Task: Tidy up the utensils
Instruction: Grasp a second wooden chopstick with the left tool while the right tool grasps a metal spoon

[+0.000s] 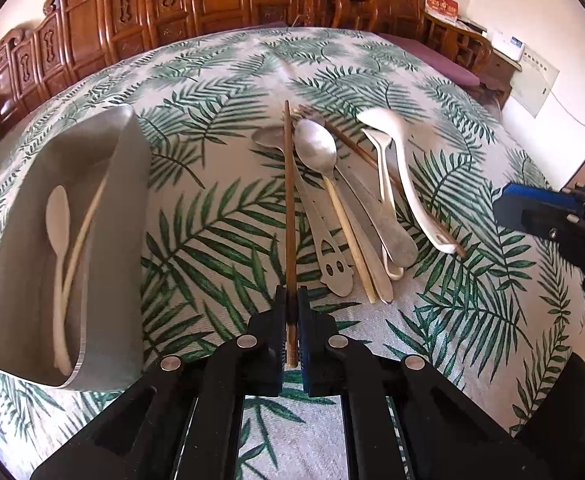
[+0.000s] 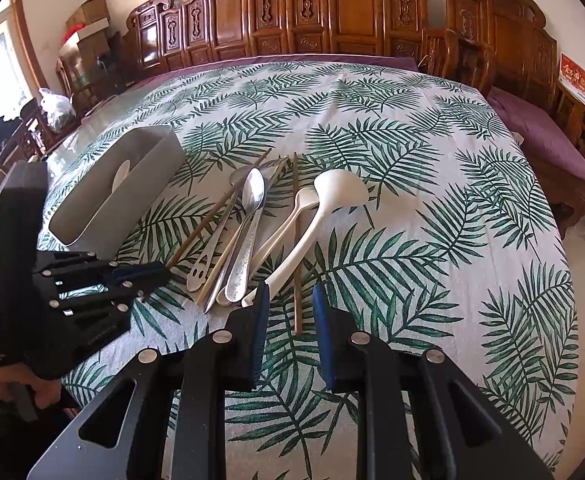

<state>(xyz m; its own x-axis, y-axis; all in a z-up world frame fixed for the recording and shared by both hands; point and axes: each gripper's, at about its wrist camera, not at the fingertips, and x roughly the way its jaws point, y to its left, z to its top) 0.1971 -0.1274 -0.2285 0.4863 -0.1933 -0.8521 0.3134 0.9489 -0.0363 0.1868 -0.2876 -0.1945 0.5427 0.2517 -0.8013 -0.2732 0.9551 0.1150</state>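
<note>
Left tongs (image 1: pixel 291 300) pinched a brown chopstick (image 1: pixel 290 200) beside the utensil pile (image 1: pixel 352 208) on the bench (image 1: pixel 212 92); right tongs (image 2: pixel 290 312) hung spread, empty; metal holder (image 1: pixel 104 240) stood left.

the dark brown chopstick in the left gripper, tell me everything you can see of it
The thin dark brown wooden chopstick is a long, straight, plain stick. The left hand-held gripper is shut on its near end, a short stub showing behind the pads. It runs away from the gripper across the leaf-print tablecloth, along the left edge of the utensil pile. Its far part lies over a flat metal spoon.
</note>
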